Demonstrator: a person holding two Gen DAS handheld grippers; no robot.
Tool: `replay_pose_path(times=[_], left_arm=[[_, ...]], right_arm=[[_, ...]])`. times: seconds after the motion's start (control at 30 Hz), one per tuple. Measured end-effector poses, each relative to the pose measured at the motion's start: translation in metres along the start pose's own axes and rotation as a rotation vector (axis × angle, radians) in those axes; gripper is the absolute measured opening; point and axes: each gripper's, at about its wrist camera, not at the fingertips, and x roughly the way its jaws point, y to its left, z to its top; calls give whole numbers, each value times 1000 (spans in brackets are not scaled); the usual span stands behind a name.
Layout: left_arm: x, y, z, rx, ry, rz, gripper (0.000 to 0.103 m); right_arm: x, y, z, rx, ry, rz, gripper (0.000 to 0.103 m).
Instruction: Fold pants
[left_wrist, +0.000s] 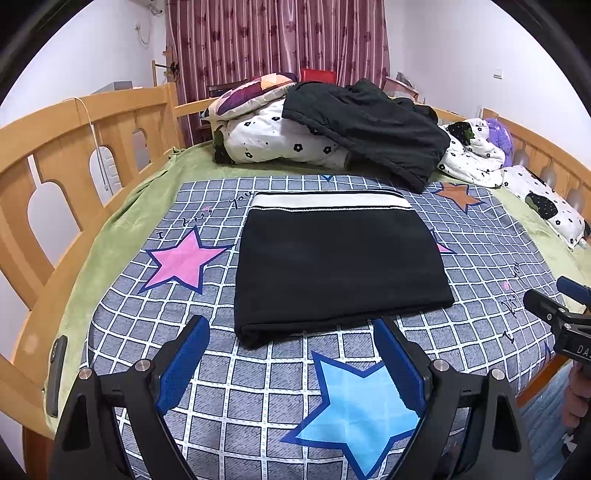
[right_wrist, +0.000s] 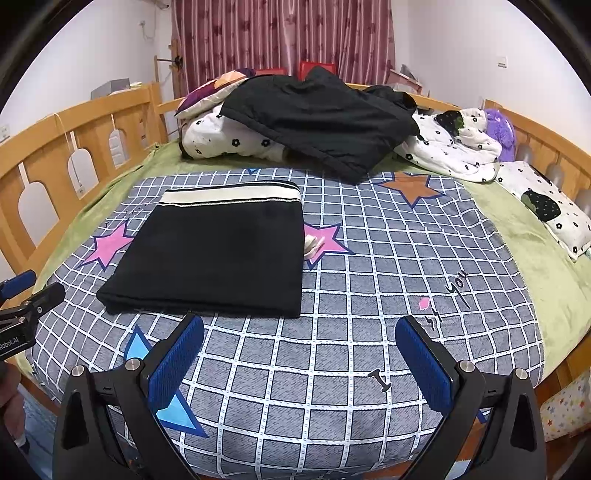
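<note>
- One pair of black pants (left_wrist: 341, 266) lies folded into a flat rectangle on the checked blanket (left_wrist: 258, 398), with its white waistband (left_wrist: 332, 201) on the far edge.
- The pants lie near the middle of the blanket, a little toward the left side in the right wrist view (right_wrist: 218, 258).
- Two grippers are in view, one for each hand.
- The left gripper (left_wrist: 291, 328) has its two blue pads spread wide apart; nothing is between them, only the blanket shows in the gap. Its tips stand just before the near folded edge of the pants.
- The right gripper (right_wrist: 301, 326) also has two blue pads far apart and holds nothing. It is over bare blanket, to the right of the pants.
- On the blanket I count four whole or partly hidden stars in the left wrist view: one pink star (left_wrist: 183, 260), one blue star (left_wrist: 354, 410), one brown star (left_wrist: 460, 195) and a pink one mostly hidden under the pants.
- One dark jacket (left_wrist: 373, 129) lies over a heap of white flowered quilt (left_wrist: 273, 140) at the far end of the bed.
- One purple plush toy (left_wrist: 498, 129) sits at the far right, next to the wooden rail (left_wrist: 55, 147).
- One dark red curtain (left_wrist: 277, 37) hangs behind the bed.
</note>
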Motion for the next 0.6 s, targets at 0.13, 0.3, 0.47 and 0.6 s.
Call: replay_pose_path(times=[0.13,0.3,0.47,0.6], left_arm=[[0,0,0,2,-2,1,90],[-1,1,0,1,-4,0,90],[-3,1,0,-2,-10,-5,90],[-3,0,1,-4,-9,-5,90]], right_arm=[[1,1,0,-2,2,-4,102],[1,0,-1,-5,-4,-6,102],[1,-1,-1,-1,-1,-9,102],[0,-2,0,2,-2,-10,102]])
